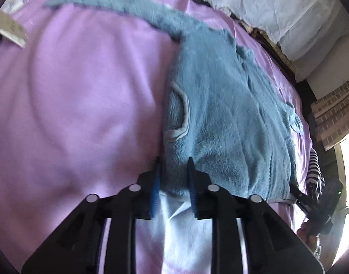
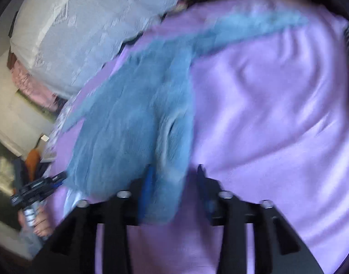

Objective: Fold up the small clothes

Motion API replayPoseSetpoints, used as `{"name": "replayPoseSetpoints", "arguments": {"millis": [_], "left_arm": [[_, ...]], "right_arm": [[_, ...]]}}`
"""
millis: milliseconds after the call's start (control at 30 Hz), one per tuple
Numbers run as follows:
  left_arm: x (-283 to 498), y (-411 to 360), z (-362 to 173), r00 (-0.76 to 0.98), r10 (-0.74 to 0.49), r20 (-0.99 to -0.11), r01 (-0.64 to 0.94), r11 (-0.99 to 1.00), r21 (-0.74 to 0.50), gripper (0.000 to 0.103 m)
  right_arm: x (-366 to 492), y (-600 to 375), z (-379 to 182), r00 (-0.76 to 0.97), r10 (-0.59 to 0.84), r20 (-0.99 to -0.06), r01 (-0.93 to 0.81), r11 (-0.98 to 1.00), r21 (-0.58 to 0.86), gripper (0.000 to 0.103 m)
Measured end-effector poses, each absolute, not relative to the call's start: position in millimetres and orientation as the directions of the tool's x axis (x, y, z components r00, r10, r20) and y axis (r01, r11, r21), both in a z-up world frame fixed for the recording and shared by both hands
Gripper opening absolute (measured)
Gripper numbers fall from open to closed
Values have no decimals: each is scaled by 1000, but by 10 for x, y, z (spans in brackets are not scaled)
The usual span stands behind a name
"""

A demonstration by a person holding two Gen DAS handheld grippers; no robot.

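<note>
Your left tool (image 1: 174, 162) sits low over a bed covered in a smooth lilac sheet (image 1: 71, 102), its two blue-padded fingers (image 1: 155, 182) a narrow gap apart with the hem of a fluffy grey-blue fleece jacket (image 1: 220, 118) between them; the pads look close on the fabric, but you cannot tell for certain that they pinch it. The jacket lies spread on the sheet ahead of that tool, its white-piped pocket (image 1: 181, 116) just beyond the fingertips and one long sleeve (image 1: 128, 4) stretching away to the far left. A white lining shows under the hem between the fingers. Your right tool (image 2: 174, 169) is seen in a blurred view: its fingers stand fairly wide apart, with a fold of the same jacket (image 2: 133, 123) draped over the left finger and into the gap, not clamped as far as the blur allows. In the right wrist view the other tool and the hand (image 2: 40, 225) holding it appear at the lower left edge. Crumpled white bedding (image 1: 277, 6) is heaped beyond the sheet's far edge.
</note>
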State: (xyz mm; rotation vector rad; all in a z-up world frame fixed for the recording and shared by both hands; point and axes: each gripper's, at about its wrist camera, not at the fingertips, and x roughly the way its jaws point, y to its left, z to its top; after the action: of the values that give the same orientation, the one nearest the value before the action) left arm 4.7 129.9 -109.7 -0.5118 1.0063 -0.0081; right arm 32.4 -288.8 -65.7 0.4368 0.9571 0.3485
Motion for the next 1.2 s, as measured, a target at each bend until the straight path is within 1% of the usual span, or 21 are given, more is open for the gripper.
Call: {"name": "replayPoseSetpoints", "arguments": {"millis": [67,100,167,233,267,300,367,400,467,533,567,600,667,733,767,833,933,1033,1100,1167,1200], "left_arm": [[30,1264,-887,582,-175,-794,-209,911,-354,24],[36,1220,-799,600,-157,-784,-189,925,-329,27],[105,1079,-641,626,-146,-766,-141,945,-295,37],[252,924,-577,629,-180,-756,-100,946,-308,54],[354,817,-583,623,-210,-753,-65,946,-318,57],[466,711,-621,616,-221,-756,-43,949,-312,58],[683,572,-797,578,-183,-795,-52,964,-260,58],[766,549,-905,550,-169,-818,-59,969,-240,58],[853,588,-1110,514,-148,-845,-74,974,-216,59],[793,618,-1068,535,-159,-830,-39,976,-212,60],[767,645,-1013,531,-143,-835,-43,980,-195,60],[761,685,-963,531,-141,-835,-47,980,-195,58],[823,815,-819,541,-141,-829,-68,975,-210,59],[976,948,-693,567,-96,-818,-115,974,-194,63],[1114,1040,-599,592,-49,-805,-159,971,-176,63],[1351,1174,-521,603,-24,-797,-212,959,-189,63],[1677,1198,-522,586,-76,-807,-231,939,-255,63],[2054,1064,-633,561,-55,-826,-245,942,-228,63],[2227,949,-757,535,-36,-844,-244,950,-195,63],[2401,829,-921,503,-8,-864,-257,953,-158,70],[2476,781,-1008,496,27,-868,-270,955,-124,80]], "right_arm": [[377,-2924,-451,579,437,-689,-110,879,465,43],[460,-2909,-339,589,452,-670,-137,873,468,43],[607,-2795,-199,595,493,-634,-194,854,482,43],[847,-2507,-175,555,564,-611,-265,817,512,43],[953,-2379,-237,524,587,-617,-279,803,527,43],[1029,-2260,-341,492,603,-629,-281,793,540,43],[1154,-2083,-561,425,615,-665,-266,787,557,41],[1246,-2090,-765,393,587,-708,-223,808,546,32],[1234,-2208,-877,392,610,-688,-201,787,583,22],[1276,-2452,-840,379,634,-674,-165,763,626,24],[1326,-2618,-730,419,614,-669,-148,773,617,25],[1325,-2709,-644,462,586,-666,-143,790,596,30],[1447,-3109,-453,587,475,-656,-61,834,549,41],[1702,-3508,-404,656,400,-640,47,825,563,41],[1813,-3661,-426,674,365,-643,96,819,565,41],[2085,-4063,-561,684,289,-670,242,777,582,41],[2326,-4497,-858,663,227,-713,439,654,616,41],[2383,-4734,-1097,687,215,-694,529,508,680,40],[2476,-4810,-1162,708,189,-681,553,451,700,43],[2491,-4818,-1209,722,162,-673,561,433,706,46],[2538,-4833,-1219,730,146,-668,560,433,707,42]]}}
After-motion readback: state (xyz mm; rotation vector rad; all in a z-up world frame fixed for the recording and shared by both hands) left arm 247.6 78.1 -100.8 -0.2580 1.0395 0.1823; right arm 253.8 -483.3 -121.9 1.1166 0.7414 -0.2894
